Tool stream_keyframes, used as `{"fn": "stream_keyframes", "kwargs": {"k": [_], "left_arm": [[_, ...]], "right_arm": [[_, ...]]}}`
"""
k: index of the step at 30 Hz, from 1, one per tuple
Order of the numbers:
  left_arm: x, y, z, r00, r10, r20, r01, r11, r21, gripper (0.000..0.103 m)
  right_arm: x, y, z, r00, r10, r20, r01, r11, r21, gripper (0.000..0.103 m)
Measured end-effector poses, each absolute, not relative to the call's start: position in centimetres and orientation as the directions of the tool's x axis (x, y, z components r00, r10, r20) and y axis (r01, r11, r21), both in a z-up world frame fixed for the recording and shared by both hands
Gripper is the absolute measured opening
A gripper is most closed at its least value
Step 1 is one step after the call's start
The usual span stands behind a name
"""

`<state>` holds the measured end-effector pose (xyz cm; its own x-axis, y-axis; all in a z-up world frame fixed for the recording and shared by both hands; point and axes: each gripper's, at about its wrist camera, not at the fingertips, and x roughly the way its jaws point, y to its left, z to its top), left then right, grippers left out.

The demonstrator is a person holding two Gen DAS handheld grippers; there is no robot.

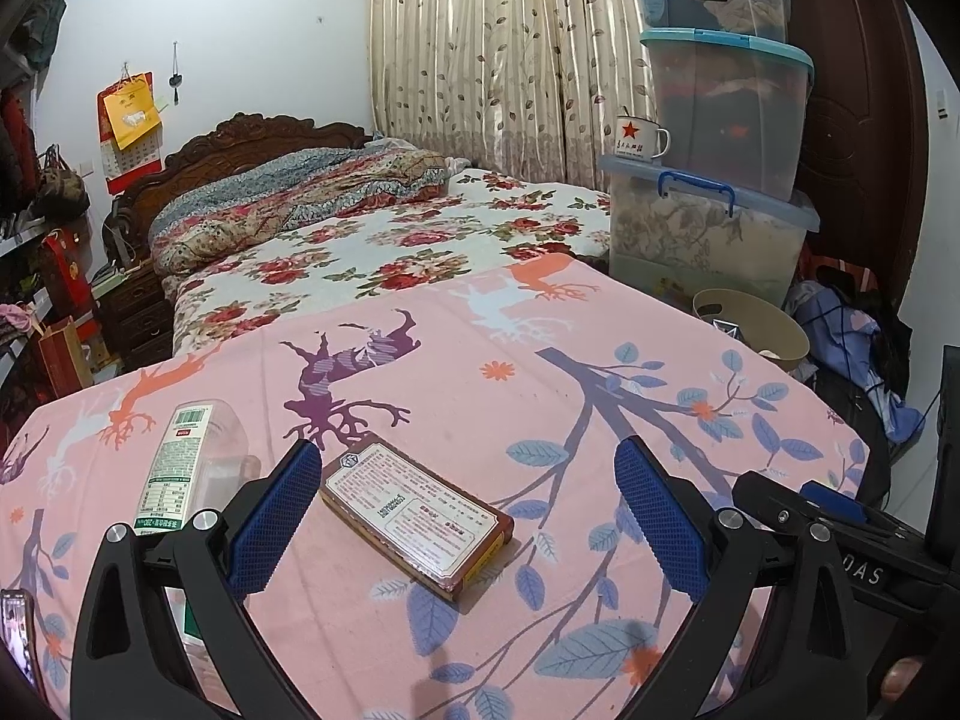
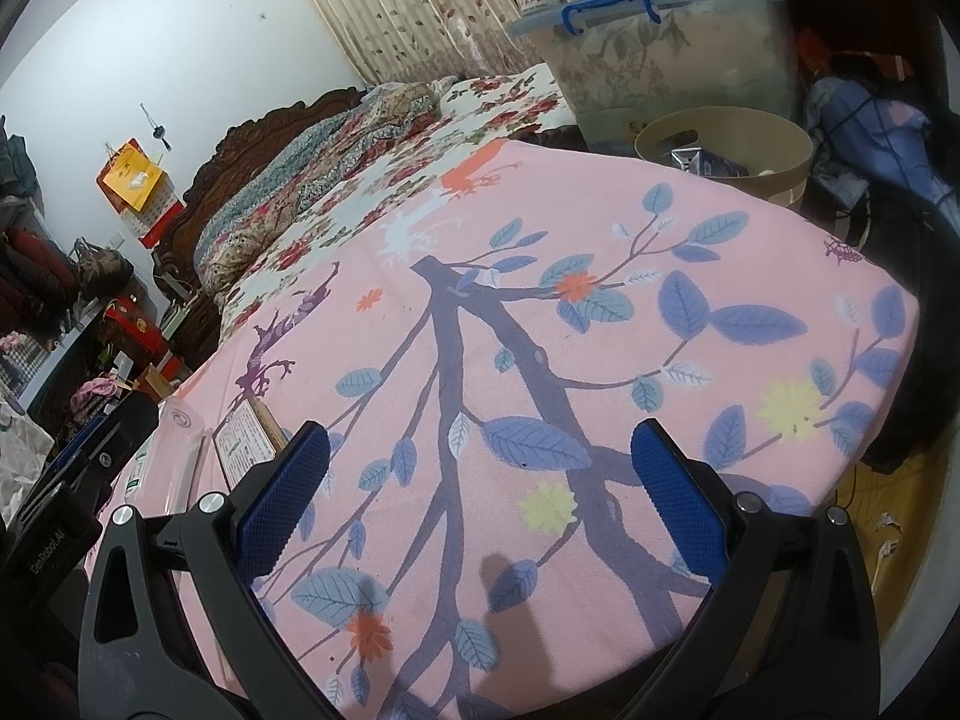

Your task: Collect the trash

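A flat brown box (image 1: 418, 519) with a printed label lies on the pink cloth (image 1: 492, 360), between the fingers of my left gripper (image 1: 465, 462), which is open just above it. A clear plastic bottle (image 1: 192, 462) with a green and white label lies to the box's left, partly behind the left finger. My right gripper (image 2: 480, 450) hangs open over bare pink cloth (image 2: 540, 312), holding nothing. The box (image 2: 249, 441) and bottle (image 2: 174, 450) show at its far left. A beige bin (image 2: 723, 153) with some items inside stands past the cloth's far right edge.
Stacked clear storage tubs (image 1: 714, 138) with an enamel mug (image 1: 641, 138) on one rise behind the beige bin (image 1: 753, 324). A bed with floral covers (image 1: 372, 240) lies beyond the cloth. Clothes and bags (image 1: 852, 348) crowd the floor on the right, shelves on the left.
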<state>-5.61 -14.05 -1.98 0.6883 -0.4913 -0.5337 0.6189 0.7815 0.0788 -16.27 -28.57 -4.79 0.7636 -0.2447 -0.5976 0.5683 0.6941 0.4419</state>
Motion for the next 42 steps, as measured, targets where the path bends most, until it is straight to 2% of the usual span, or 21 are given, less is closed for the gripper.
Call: {"fn": "stream_keyframes", "kwargs": {"k": [42], "left_arm": [[-5.10,-14.05,-2.08,0.687,-0.489,-0.537,0.618,0.783,0.077,0.094]], "right_arm": [[-16.21,-28.20,-4.72,0.761,-0.230,-0.606,0.566,0.692,0.448,0.099]]}}
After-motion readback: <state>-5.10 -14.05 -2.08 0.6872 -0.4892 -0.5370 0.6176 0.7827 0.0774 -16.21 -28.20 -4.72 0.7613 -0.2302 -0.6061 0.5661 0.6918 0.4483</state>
